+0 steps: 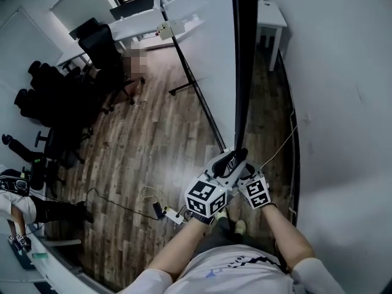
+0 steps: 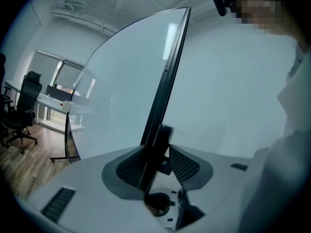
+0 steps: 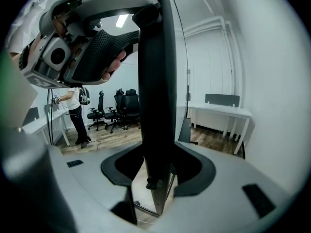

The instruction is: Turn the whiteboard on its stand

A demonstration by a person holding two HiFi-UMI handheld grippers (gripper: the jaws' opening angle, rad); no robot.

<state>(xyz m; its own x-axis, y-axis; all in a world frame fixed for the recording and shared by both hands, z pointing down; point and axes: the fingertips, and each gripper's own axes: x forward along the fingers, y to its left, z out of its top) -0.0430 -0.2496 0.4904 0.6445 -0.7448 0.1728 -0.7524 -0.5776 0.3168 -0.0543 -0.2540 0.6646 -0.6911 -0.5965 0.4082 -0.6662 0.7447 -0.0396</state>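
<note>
Fingers [image 2: 124, 166] on whiteboard [image 1: 245, 72] edge; tripod [image 1: 197, 94], office chairs [image 1: 61, 97] left, wall [image 1: 343, 103] right.

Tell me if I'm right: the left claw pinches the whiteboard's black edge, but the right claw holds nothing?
Not quite. The right claw also pinches the whiteboard's black edge: the right gripper view shows it clamped between the jaws. The left claw pinches it too, as you said.

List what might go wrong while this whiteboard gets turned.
The left gripper and right gripper grip the whiteboard only by its thin frame edge, so they might slip. The pole stand stands near the board and could be struck as it swings. The cable lying by the person's feet could trip them.
</note>
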